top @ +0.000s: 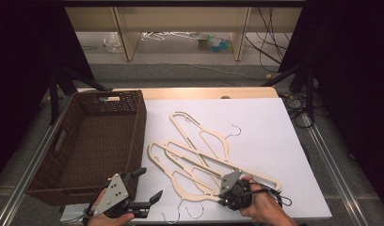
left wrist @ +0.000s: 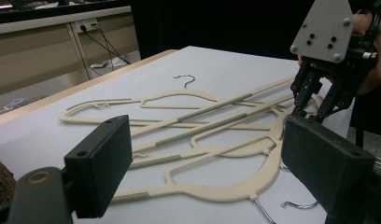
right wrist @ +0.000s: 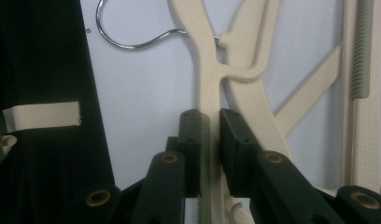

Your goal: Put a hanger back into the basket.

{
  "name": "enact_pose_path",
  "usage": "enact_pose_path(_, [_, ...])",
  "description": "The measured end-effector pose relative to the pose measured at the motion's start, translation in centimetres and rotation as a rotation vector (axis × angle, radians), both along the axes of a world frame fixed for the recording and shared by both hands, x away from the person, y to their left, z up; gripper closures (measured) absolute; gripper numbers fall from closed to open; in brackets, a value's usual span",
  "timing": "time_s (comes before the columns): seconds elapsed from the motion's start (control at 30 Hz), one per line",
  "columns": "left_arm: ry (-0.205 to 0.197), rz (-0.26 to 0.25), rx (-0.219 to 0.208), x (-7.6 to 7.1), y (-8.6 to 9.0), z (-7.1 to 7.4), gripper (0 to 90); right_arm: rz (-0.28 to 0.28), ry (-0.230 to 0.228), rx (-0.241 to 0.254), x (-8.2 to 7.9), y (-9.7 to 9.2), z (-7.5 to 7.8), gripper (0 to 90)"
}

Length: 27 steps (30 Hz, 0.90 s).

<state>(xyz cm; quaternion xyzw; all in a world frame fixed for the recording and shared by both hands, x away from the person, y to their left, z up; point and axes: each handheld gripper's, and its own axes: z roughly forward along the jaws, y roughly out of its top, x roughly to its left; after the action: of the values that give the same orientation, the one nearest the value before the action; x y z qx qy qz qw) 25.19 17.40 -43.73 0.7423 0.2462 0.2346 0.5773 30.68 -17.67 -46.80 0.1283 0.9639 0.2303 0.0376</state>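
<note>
Nearest the person, the left gripper (top: 142, 188) hangs over the front edge of the white table sheet (top: 275, 122) with its jaws spread wide and nothing between them, just beside the dark brown woven basket (top: 133, 122). To its right, the right gripper (top: 226, 189) has its jaws pressed onto a thin arm of one cream-coloured flat plastic hanger (right wrist: 209, 88); in the right gripper view the pads pinch that arm edge-on just below the neck where its chrome wire hook (right wrist: 128, 42) comes off. The hanger belongs to a tangle of cream hangers (top: 199, 150) lying flat and crossed over one another in the middle of the sheet, near the basket but apart from it. They look light and stiff, with smooth faces that could slip between the pads; the ribbed grey strips on the bars would probably grip better, and the neck seems the sturdier hold, since a long arm may flex or twist if lifted from its end. Because the arms interlock, lifting one will likely drag its neighbours. How many hangers are in the pile is hard to count, and the basket's near inside wall is hidden, as is much of the floor clutter beyond the table.
</note>
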Motion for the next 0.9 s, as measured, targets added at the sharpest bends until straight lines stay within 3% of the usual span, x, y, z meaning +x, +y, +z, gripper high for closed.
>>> enact_pose_path(0.27, [0.011, -0.037, 0.076, 0.2, -1.4, -0.7, 18.5, 0.009, 0.034, 0.012, 0.3, -0.6, 0.8, 79.6])
enact_pose_path(0.3, [0.023, -0.050, 0.099, 0.3, -1.8, -0.9, 18.5, 0.009, 0.036, 0.016, 0.3, -0.7, 1.1, 79.6])
enact_pose_path(0.33, [0.031, -0.063, 0.149, 0.5, -2.4, -1.3, 19.7, 0.020, 0.036, 0.019, 0.4, -1.2, 1.7, 79.6])
enact_pose_path(0.43, [0.045, -0.090, 0.215, 0.8, -3.3, -2.0, 22.0, 0.027, 0.041, 0.018, 0.4, -1.9, 2.5, 79.6])
enact_pose_path(0.57, [0.039, -0.136, 0.318, 1.6, -4.7, -3.0, 25.4, 0.032, 0.051, 0.016, 0.5, -2.4, 3.2, 79.6])
enact_pose_path(0.6, [0.039, -0.136, 0.318, 1.6, -4.7, -3.0, 25.5, 0.034, 0.049, 0.015, 0.4, -2.5, 3.3, 79.6])
enact_pose_path(0.63, [0.023, -0.154, 0.358, 2.1, -5.3, -3.4, 26.2, 0.041, 0.053, 0.017, 0.4, -2.6, 3.5, 79.6])
enact_pose_path(0.73, [0.022, -0.166, 0.377, 2.5, -5.9, -3.7, 28.2, 0.044, 0.056, 0.017, 0.4, -2.7, 3.8, 79.6])
enact_pose_path(0.83, [-0.005, -0.197, 0.443, 2.9, -6.7, -4.2, 30.5, 0.048, 0.051, 0.029, 0.3, -3.0, 4.5, 79.6])
enact_pose_path(0.9, [-0.006, -0.204, 0.461, 3.0, -6.8, -4.3, 30.5, 0.044, 0.052, 0.023, 0.3, -3.1, 4.7, 79.5])
